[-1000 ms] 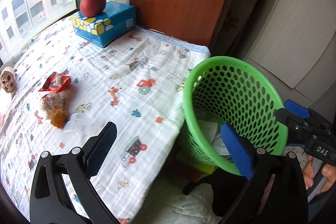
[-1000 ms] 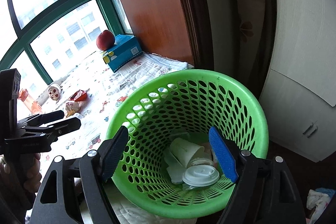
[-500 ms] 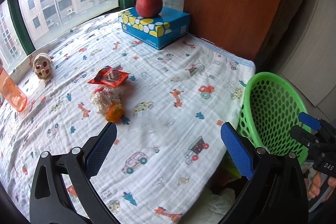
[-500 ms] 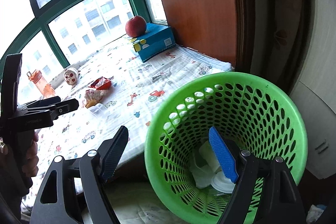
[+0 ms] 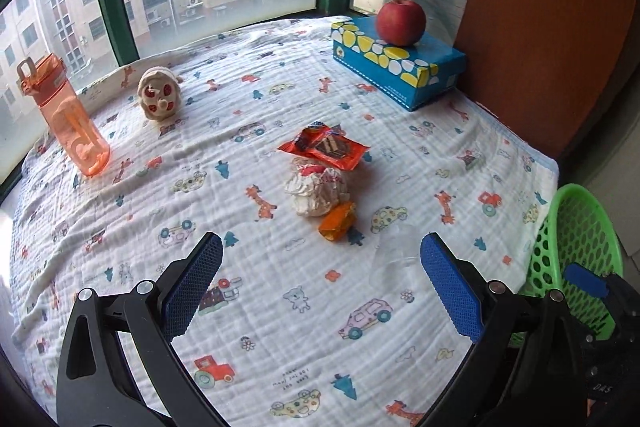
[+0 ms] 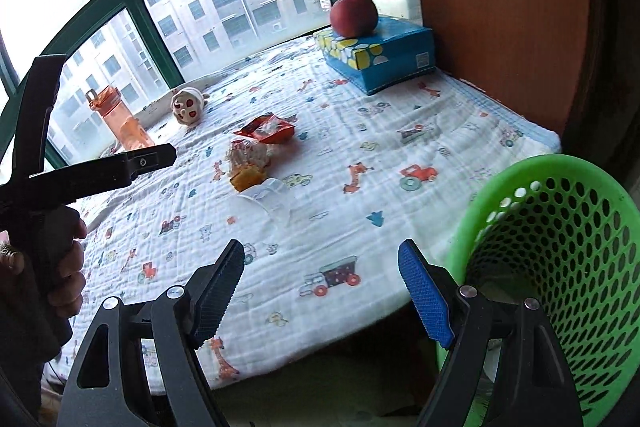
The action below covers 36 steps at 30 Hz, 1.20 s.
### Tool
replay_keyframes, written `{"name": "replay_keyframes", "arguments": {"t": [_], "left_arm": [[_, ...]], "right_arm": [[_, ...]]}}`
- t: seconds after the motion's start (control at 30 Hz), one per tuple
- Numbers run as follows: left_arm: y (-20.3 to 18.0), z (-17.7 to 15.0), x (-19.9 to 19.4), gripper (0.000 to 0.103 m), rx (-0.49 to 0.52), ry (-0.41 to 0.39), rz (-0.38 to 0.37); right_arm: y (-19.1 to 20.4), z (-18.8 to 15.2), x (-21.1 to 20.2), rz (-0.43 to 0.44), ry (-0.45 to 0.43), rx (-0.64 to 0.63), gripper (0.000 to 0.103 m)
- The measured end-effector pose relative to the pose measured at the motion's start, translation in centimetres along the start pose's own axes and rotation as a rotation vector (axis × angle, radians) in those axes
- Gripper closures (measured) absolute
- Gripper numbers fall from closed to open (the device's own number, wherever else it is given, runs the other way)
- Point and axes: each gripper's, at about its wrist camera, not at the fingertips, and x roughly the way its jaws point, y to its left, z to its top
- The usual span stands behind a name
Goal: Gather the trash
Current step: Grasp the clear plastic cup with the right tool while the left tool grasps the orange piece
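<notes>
Trash lies mid-table on the patterned cloth: a red snack wrapper [image 5: 325, 147] [image 6: 267, 129], a crumpled white paper ball [image 5: 317, 189] [image 6: 249, 154], a small orange wrapper [image 5: 338, 221] [image 6: 245, 177] and a clear plastic cup on its side [image 5: 394, 255] [image 6: 271, 201]. The green perforated basket [image 5: 576, 259] [image 6: 560, 267] stands beside the table's right edge. My left gripper [image 5: 320, 287] is open and empty, hovering just short of the trash. My right gripper [image 6: 320, 291] is open and empty over the table's near edge, left of the basket.
A blue tissue box [image 5: 396, 63] [image 6: 376, 55] with a red apple [image 5: 401, 22] [image 6: 354, 15] on top sits at the far right. An orange water bottle [image 5: 64, 115] [image 6: 120, 119] and a small plush toy [image 5: 157, 99] [image 6: 188, 105] stand by the window. A wooden panel [image 6: 500, 7] rises at the right.
Both grippers swung left, away from the basket and toward the table. The trash pile is now centred ahead of the left gripper. Both stayed open.
</notes>
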Motion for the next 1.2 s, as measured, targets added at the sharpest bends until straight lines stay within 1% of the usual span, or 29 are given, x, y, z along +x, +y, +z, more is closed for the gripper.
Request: {"name": "replay_keyframes", "arguments": {"t": [0.13, 0.33, 0.47, 0.6, 0.77, 0.87, 0.97, 1.0, 1.1, 1.2], "left_arm": [[1.8, 0.2, 0.0, 0.005, -0.018, -0.008, 0.027], [4.2, 0.3, 0.4, 0.005, -0.031, 0.007, 0.034], [5.8, 0.3, 1.2, 0.005, -0.051, 0.043, 0.034], [6.9, 0.1, 1.6, 0.005, -0.053, 0.046, 0.046], [8.3, 0.0, 2.1, 0.005, -0.095, 0.053, 0.044], [8.4, 0.0, 2.8, 0.006, -0.103, 0.073, 0.031], [8.1, -0.2, 3.4, 0.006, -0.101, 0.081, 0.02], [8.0, -0.2, 3.7, 0.006, -0.1, 0.084, 0.016], [7.4, -0.2, 4.3, 0.006, -0.099, 0.089, -0.003], [6.4, -0.2, 4.8, 0.006, -0.084, 0.09, -0.037]], "right_arm": [[2.3, 0.5, 2.3, 0.017, 0.023, -0.014, 0.027], [4.8, 1.0, 5.8, 0.022, 0.055, -0.021, 0.027], [5.9, 1.3, 8.0, 0.004, 0.077, -0.015, 0.027], [6.3, 1.6, 10.2, -0.028, 0.092, 0.009, 0.027], [6.4, 1.9, 12.3, -0.066, 0.111, 0.024, 0.027], [6.4, 2.1, 13.2, -0.081, 0.121, 0.038, 0.029], [6.3, 2.0, 14.0, -0.082, 0.144, 0.05, 0.039], [6.3, 1.9, 14.2, -0.082, 0.148, 0.048, 0.041], [6.2, 1.8, 13.8, -0.074, 0.144, 0.041, 0.041], [6.0, 1.6, 13.2, -0.053, 0.145, 0.032, 0.042]]}}
